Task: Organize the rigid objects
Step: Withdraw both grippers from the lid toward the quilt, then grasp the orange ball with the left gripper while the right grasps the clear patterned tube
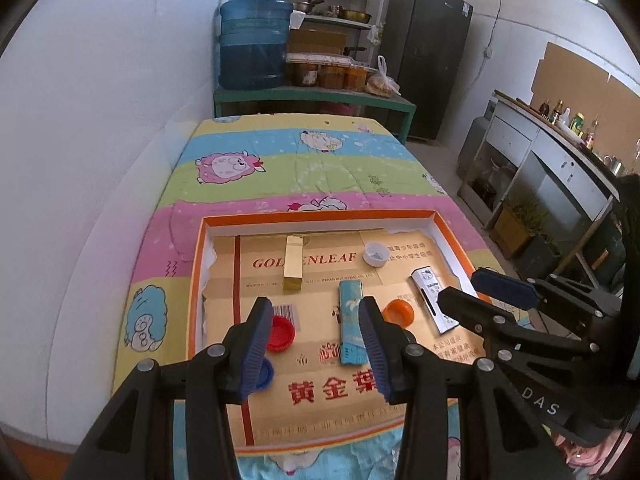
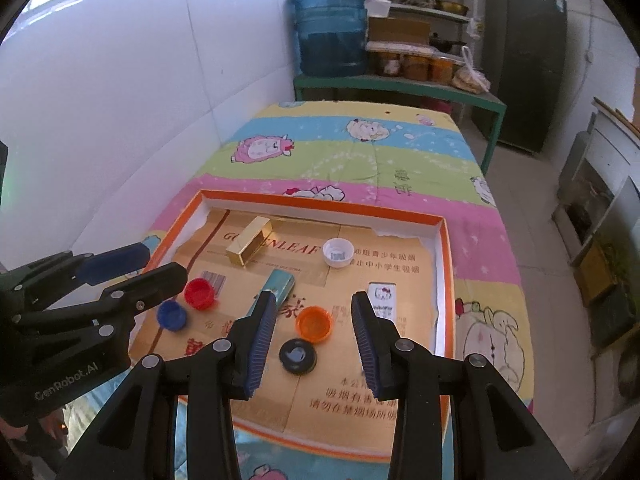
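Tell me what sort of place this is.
Most likely a home kitchen or pantry corner: a dark fridge, shelves of pots and pans, and a big water jug stand behind the cloth-covered table.

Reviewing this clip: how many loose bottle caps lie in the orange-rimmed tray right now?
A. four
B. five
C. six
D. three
B. The right wrist view shows five: a red cap, a blue cap, an orange cap, a black cap and a white cap, all on the floor of the tray.
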Demonstrator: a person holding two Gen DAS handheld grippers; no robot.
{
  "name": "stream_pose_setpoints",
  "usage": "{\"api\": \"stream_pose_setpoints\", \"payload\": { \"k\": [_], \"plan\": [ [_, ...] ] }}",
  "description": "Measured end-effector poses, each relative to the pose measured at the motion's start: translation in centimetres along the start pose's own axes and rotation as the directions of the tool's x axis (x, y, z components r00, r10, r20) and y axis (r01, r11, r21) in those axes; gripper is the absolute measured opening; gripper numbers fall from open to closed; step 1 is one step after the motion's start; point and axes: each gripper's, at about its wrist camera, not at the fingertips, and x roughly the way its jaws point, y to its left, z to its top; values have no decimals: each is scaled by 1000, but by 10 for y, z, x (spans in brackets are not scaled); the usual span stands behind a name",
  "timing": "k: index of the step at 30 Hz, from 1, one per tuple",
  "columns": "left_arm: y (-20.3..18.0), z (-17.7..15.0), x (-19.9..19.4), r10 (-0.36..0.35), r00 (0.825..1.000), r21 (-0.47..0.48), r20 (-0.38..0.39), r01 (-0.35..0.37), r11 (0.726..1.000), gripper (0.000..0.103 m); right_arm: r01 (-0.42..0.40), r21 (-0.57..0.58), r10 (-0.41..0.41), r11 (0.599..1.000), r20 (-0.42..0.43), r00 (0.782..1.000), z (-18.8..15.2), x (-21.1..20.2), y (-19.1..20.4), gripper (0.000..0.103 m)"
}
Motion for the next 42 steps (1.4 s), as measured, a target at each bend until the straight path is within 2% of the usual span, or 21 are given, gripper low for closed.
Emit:
{"api": "stream_pose_setpoints", "payload": {
  "k": [8, 19, 28, 37, 42],
  "plan": [
    [0, -15, -24, 4, 1000, -14, 28, -3, 1000, 45, 35, 31, -37, 999, 56, 998, -23, -37, 9, 40],
    [-9, -42, -66, 33, 994, 23, 102, -35, 999, 45, 67, 30, -70, 997, 112, 991, -58, -76, 21, 40],
    [-14, -72, -88, 0, 994, 29, 113, -3, 1000, 45, 73, 39, -77, 997, 129, 989, -90, -98, 32, 40],
    [-26, -116, -93, -23, 994, 57, 106, 17, 998, 45, 110, 76, -119, 991, 130, 984, -121, -108, 32, 40],
    [-39, -146, -95, -64, 992, 104, 108, 53, 993, 45, 121, 102, -133, 987, 126, 983, -129, -111, 30, 40]
  ]
}}
